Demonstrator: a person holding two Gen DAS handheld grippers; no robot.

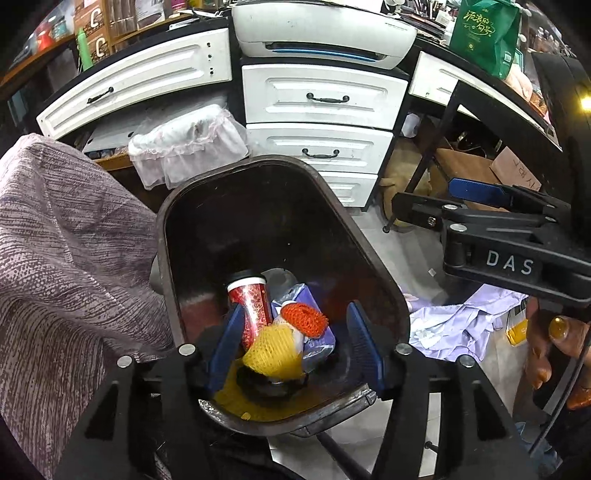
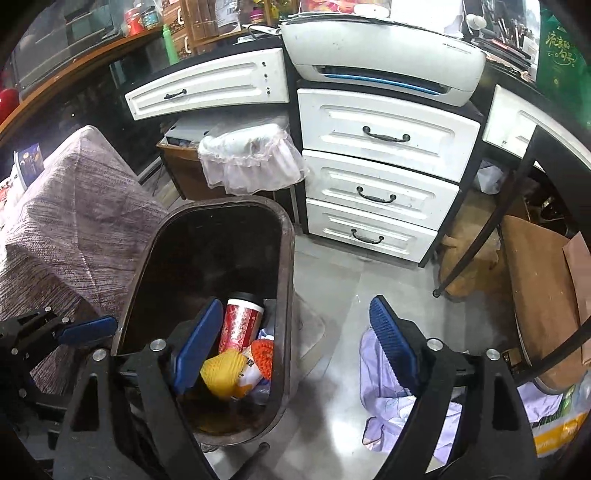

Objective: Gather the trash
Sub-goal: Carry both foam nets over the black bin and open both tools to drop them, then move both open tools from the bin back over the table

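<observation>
Below open left gripper (image 1: 295, 343): trash (image 1: 273, 347) inside bin (image 1: 173, 206).

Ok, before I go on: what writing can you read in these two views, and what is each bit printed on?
"DAS": white letters on the black body of the right gripper.
"C", twice: brown boxes on the shelf, top left.
Green bag on the counter: pale Chinese characters, too stylised for me to read reliably.
Cardboard box under the desk: dark handwriting, unreadable.
Red cup in the bin: pattern only, no legible text.
</observation>
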